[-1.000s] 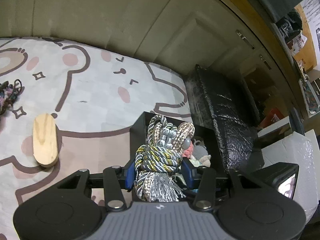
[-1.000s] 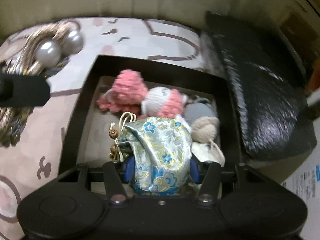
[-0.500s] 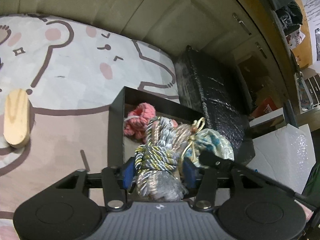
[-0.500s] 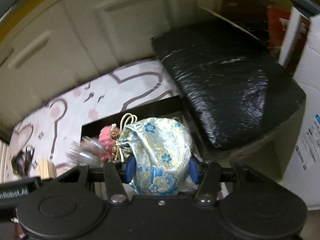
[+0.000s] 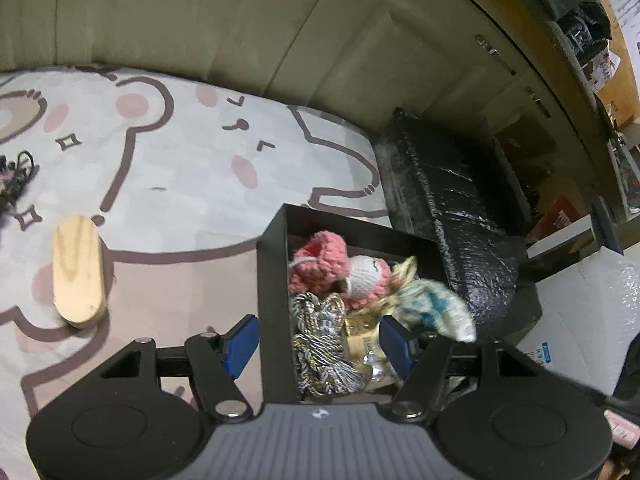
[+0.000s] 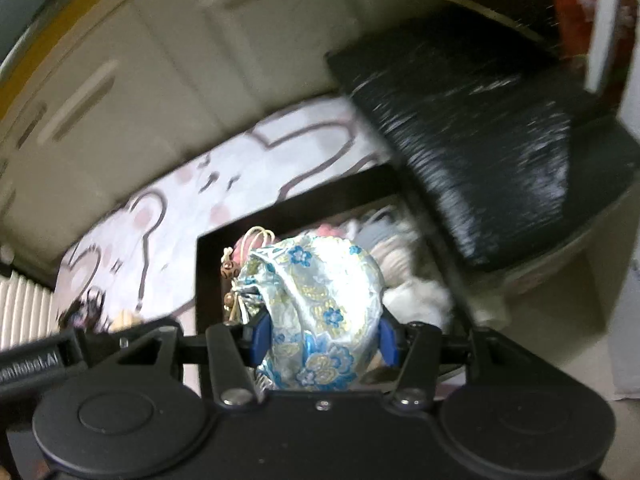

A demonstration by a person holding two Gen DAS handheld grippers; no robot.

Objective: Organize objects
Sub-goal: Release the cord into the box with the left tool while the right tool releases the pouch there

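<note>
From the left wrist view we see the left claw standing apart, its jaws just having been opening; the braided cord tassel lies between them in the black box, and neither blue pad presses on it. The left pad sits outside the box's left wall, the right pad inside, so the claw straddles that edge. Packed in the box beyond the tassel are a pink knitted toy and a white-and-pink knitted piece, touching each other, with a gold packet just beside the tassel. The brocade pouch, blurred, is at the box's right side. Left of the box the bear-print mat lies open, with only a wooden oval block well apart and a dark tangle of cords at the far left edge. On the right a black wrapped bundle crowds the box's right edge, leaving little room there. From the right wrist view, blurred, we see the right claw clamped on the brocade pouch, both pads pressing its sides, gold drawstring and beads hanging on the left. The pouch is over the box's near left part; whether it touches the contents we cannot tell. Soft items fill the box's right half.
</note>
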